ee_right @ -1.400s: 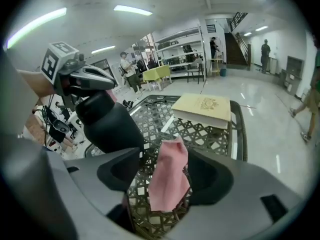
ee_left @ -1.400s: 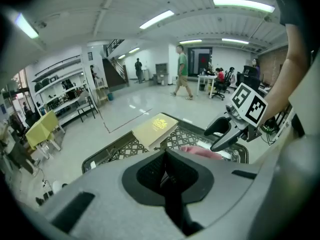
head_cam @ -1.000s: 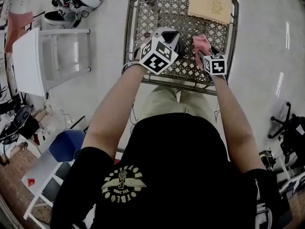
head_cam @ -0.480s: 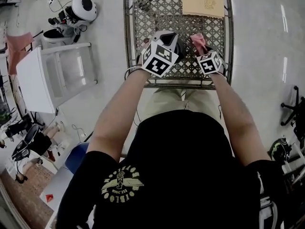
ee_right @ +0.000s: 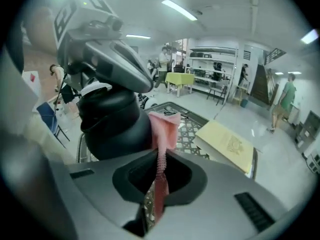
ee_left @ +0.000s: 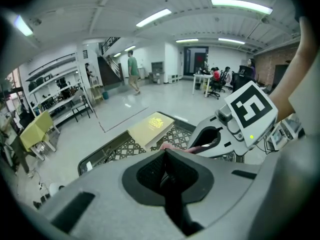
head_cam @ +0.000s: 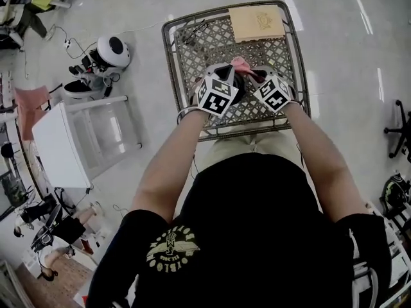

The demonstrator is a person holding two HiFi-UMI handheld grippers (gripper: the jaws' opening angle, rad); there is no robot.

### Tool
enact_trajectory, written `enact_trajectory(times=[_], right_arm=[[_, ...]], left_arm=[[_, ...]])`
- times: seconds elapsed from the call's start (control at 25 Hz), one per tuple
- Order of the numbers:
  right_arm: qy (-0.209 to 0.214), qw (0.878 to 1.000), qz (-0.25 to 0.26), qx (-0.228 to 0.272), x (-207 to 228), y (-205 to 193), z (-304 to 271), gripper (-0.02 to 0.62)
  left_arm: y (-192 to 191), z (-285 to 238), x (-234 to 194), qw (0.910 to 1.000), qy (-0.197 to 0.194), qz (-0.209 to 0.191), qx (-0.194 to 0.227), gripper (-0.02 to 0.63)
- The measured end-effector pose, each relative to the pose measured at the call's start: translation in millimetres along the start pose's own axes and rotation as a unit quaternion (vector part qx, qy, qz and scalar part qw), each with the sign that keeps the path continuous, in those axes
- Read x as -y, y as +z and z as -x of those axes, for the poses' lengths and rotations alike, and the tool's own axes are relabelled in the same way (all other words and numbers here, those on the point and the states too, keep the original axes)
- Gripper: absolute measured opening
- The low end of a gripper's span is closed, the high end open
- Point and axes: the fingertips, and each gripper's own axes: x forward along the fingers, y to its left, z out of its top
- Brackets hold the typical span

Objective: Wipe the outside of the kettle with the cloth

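Note:
A black kettle (ee_right: 112, 126) stands on the lattice table (head_cam: 170, 56), seen in the head view as a dark shape (head_cam: 230, 77) between both grippers. My left gripper (ee_left: 165, 151) sits over the kettle's top (head_cam: 225, 76), its jaws shut on a dark part of the kettle, most of which is hidden below them. My right gripper (ee_right: 159, 154) is shut on a pink cloth (ee_right: 162, 129). The cloth's free end rests against the kettle's right side (head_cam: 241, 64). The right gripper (head_cam: 255, 76) sits just right of the kettle.
A tan book (head_cam: 257, 22) lies at the table's far right corner. A small dark wiry item (head_cam: 192, 31) lies at the far left. A white stand (head_cam: 83, 133) and a round white device (head_cam: 112, 51) stand on the floor to the left.
The right gripper closed on the pink cloth lying on the table, then lifted it up and left against the kettle. The left gripper kept its place on the kettle.

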Motion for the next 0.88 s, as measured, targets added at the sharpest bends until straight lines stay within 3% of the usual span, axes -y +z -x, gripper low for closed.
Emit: enact_trajectory(times=[0.16, 0.6, 0.88], right_arm=[[0.03, 0.999, 0.022, -0.015, -31, -3, 6, 0.026], [0.057, 0.997, 0.023, -0.036, -98, -12, 31, 0.026], [0.092, 0.995, 0.027, -0.01, -138, 17, 32, 0.026]], left_arm=[[0, 2, 0, 1.0, 0.001, -0.004, 0.002, 0.005], [2, 6, 2, 0.9999, -0.006, -0.011, 0.005, 0.005], [2, 4, 1, 0.9998, 0.0, -0.016, 0.009, 0.005]])
